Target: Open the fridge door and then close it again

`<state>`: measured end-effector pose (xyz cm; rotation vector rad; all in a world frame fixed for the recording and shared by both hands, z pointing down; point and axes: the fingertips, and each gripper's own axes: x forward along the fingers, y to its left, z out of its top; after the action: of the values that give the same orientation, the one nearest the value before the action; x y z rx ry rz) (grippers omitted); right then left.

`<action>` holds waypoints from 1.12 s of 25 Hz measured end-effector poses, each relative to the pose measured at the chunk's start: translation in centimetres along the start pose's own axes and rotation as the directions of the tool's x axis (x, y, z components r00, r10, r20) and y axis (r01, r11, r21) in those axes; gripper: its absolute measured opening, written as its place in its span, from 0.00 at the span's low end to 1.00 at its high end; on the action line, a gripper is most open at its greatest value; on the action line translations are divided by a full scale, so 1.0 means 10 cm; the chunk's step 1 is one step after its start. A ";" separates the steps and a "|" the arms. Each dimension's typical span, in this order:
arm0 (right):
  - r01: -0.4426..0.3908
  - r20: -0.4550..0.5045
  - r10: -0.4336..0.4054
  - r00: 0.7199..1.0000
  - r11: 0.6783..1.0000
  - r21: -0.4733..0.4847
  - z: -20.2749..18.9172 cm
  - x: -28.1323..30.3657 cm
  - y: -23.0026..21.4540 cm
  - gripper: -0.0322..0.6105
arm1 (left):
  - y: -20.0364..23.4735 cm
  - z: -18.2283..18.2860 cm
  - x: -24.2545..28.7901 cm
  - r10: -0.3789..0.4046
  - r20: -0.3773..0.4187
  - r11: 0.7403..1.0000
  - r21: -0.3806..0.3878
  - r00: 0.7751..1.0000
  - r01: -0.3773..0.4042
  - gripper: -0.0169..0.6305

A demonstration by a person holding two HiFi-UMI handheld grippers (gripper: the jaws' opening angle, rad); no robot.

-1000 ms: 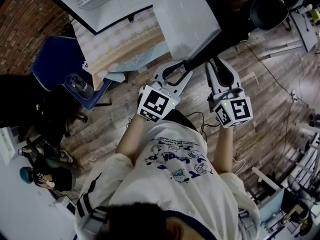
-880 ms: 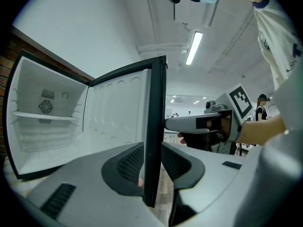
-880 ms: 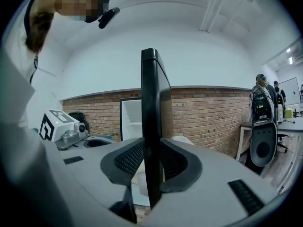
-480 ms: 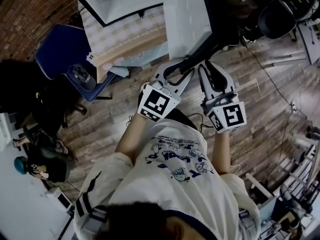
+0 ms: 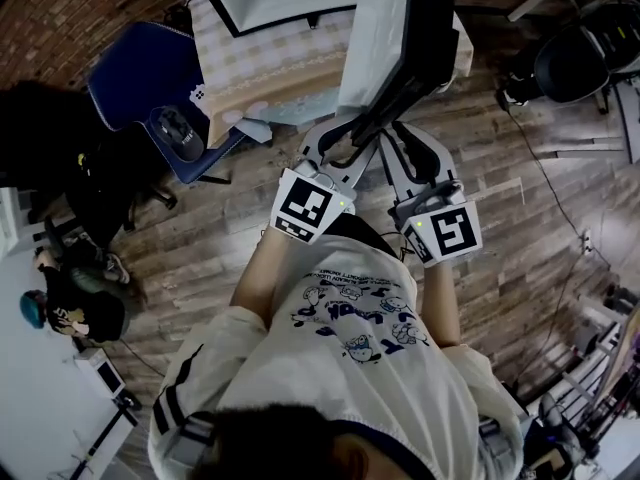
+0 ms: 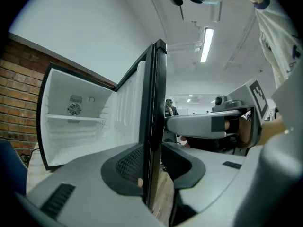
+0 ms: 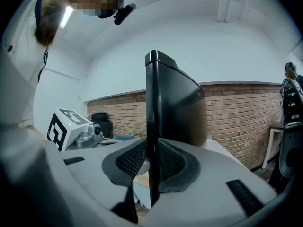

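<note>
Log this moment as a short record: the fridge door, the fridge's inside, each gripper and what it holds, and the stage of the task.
fridge door: open, swung clear of the compartment, free edge toward the person
compartment: white inside, one shelf across it
left gripper: shut on the door's free edge
right gripper: fingers have just been closing, pads now pressed on the same edge
stage: opened, not yet closed

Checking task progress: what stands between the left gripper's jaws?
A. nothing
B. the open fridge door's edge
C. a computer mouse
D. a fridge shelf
B: the left gripper view shows the left gripper with its pads closed on the edge of the fridge door, which stands open beside the white fridge interior.
</note>
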<state>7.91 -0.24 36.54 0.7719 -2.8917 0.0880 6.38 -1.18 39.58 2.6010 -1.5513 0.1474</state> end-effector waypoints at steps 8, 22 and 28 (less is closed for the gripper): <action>-0.091 0.002 0.091 0.996 0.996 0.000 0.05 0.38 0.30 0.19 | 0.33 -0.03 -0.23 0.106 -0.002 0.994 -0.013 0.994 -0.106 0.21; -0.191 -0.003 0.191 0.982 0.982 0.007 0.16 1.01 0.68 0.19 | 1.03 -0.03 -0.49 0.273 0.003 0.961 -0.055 0.962 -0.273 0.22; -0.233 -0.009 0.233 0.972 0.972 0.007 0.19 1.29 0.79 0.19 | 1.32 -0.04 -0.57 0.311 0.000 0.949 -0.058 0.950 -0.311 0.22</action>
<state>-7.36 0.12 36.55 0.4269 -2.9612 0.1259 -8.01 -2.39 39.81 2.2993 -1.9301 0.1142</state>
